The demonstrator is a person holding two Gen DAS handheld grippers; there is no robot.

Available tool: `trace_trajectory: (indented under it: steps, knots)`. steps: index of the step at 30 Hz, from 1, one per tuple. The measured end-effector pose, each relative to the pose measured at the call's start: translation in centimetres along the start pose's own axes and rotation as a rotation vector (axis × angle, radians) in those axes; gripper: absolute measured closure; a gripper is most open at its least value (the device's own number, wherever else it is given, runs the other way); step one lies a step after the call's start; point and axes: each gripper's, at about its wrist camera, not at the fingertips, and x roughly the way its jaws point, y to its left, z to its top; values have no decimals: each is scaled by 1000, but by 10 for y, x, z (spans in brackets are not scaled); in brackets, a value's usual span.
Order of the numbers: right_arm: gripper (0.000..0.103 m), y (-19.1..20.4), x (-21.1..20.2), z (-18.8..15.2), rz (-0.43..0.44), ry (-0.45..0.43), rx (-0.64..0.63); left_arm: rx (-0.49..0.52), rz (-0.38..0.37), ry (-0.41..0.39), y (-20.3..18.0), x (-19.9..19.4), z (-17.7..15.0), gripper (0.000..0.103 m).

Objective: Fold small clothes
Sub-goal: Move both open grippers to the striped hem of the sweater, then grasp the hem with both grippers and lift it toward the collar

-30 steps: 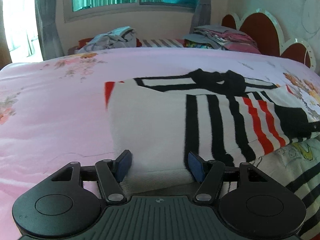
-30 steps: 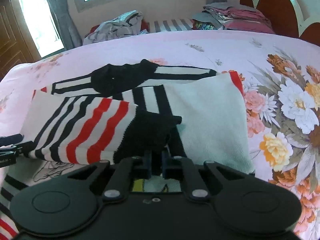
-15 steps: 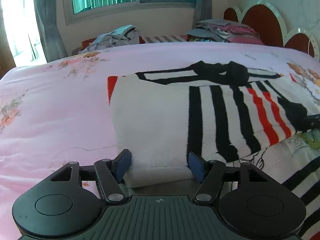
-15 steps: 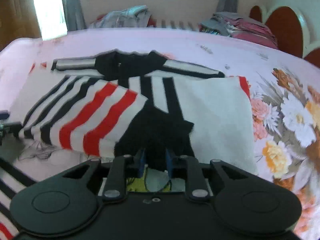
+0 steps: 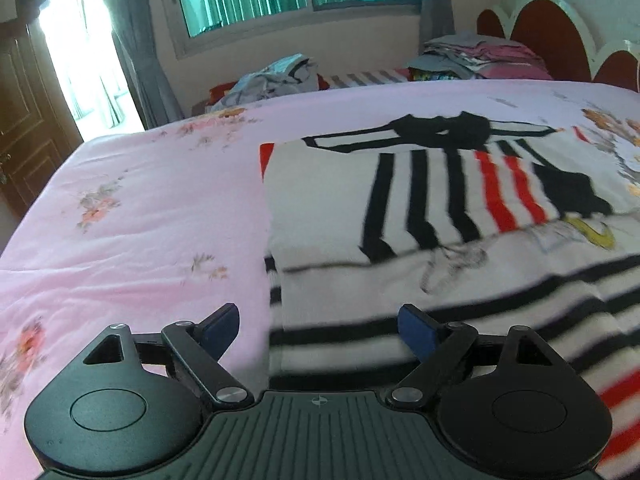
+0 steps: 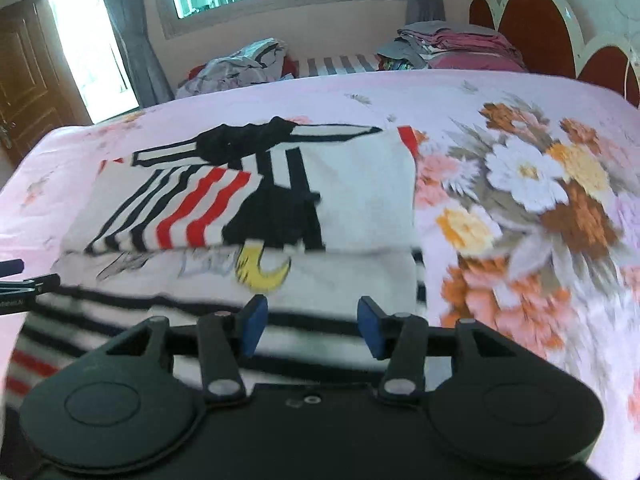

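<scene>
A white knit sweater with black and red stripes lies on the pink floral bedspread, its upper part folded down over the body. It also shows in the right wrist view, with a yellow moon print below the fold. My left gripper is open and empty above the sweater's near left edge. My right gripper is open and empty above the sweater's near striped hem. The left gripper's tip shows at the left edge of the right wrist view.
A heap of grey clothes and a stack of folded clothes lie at the far side of the bed. A red and white headboard stands at the right. A window, curtains and a wooden door are at the back left.
My right gripper has let go of the black sleeve cuff and opened. Both grippers have pulled back toward the near hem. The folded sleeves now lie flat on the sweater.
</scene>
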Motion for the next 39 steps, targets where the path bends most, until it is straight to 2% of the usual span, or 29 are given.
trace_trajectory:
  steps: [10, 18, 21, 24, 25, 26, 27, 29, 31, 36, 39]
  knots:
    - [54, -16, -60, -58, 47, 10, -5, -17, 14, -20, -15, -71, -48, 17]
    - [53, -26, -91, -93, 75, 25, -14, -43, 25, 0, -20, -104, -91, 17]
    - [53, -27, -97, -106, 84, 38, -20, -56, 6, 13, -18, -110, -107, 17]
    - [53, -30, -101, -119, 117, 50, 2, -122, -78, 30, -9, -116, -122, 18]
    - [53, -33, -101, -122, 135, 55, 20, -161, -119, 33, -4, -118, -128, 22]
    - [53, -36, -101, -125, 153, 59, 43, -200, -153, 45, 2, -118, -134, 37]
    - [53, -39, -100, -129, 173, 62, 71, -242, -184, 67, 8, -116, -140, 46]
    - [53, -46, -98, -134, 204, 70, 123, -338, -228, 102, 21, -111, -151, 49]
    - [53, -54, -92, -140, 228, 82, 189, -443, -282, 104, 35, -107, -161, 49]
    - [53, -77, -74, -151, 301, 102, 403, -762, -482, 111, 73, -80, -181, 49]
    - [55, -86, -64, -149, 327, 95, 485, -785, -546, 111, 79, -62, -179, 49]
